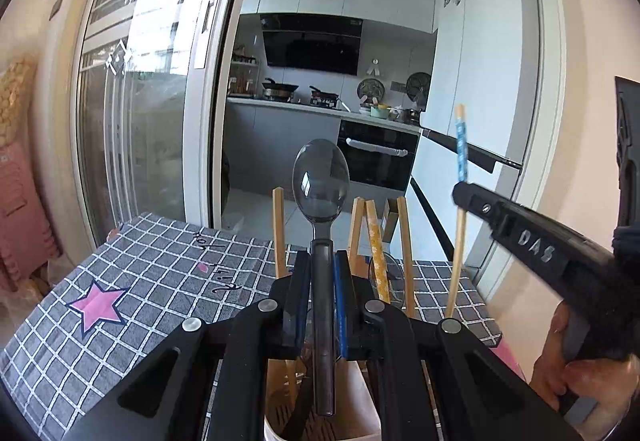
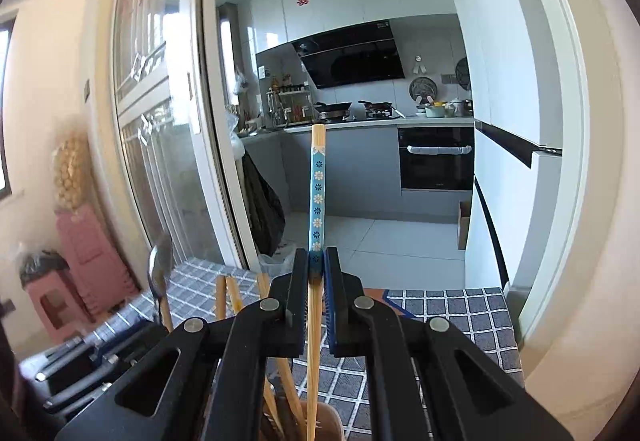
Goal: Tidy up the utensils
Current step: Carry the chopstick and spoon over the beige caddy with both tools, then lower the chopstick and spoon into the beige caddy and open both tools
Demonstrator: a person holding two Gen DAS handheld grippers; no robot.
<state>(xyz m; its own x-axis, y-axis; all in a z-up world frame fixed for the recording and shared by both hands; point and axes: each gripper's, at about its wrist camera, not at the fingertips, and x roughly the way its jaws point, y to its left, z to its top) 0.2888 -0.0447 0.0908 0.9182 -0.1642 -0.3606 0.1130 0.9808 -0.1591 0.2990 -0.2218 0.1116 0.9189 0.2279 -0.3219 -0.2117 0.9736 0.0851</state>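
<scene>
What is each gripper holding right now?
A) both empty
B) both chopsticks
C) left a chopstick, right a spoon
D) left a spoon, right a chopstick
D: the left gripper has its jaws closed on the spoon, and the right gripper clamps the blue-banded chopstick, both over the holder.

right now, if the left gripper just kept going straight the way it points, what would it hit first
Probably nothing close. The left gripper, shut on the spoon, points over the checked tablecloth toward the open kitchen doorway; the way looks free, though depth is unclear.
</scene>
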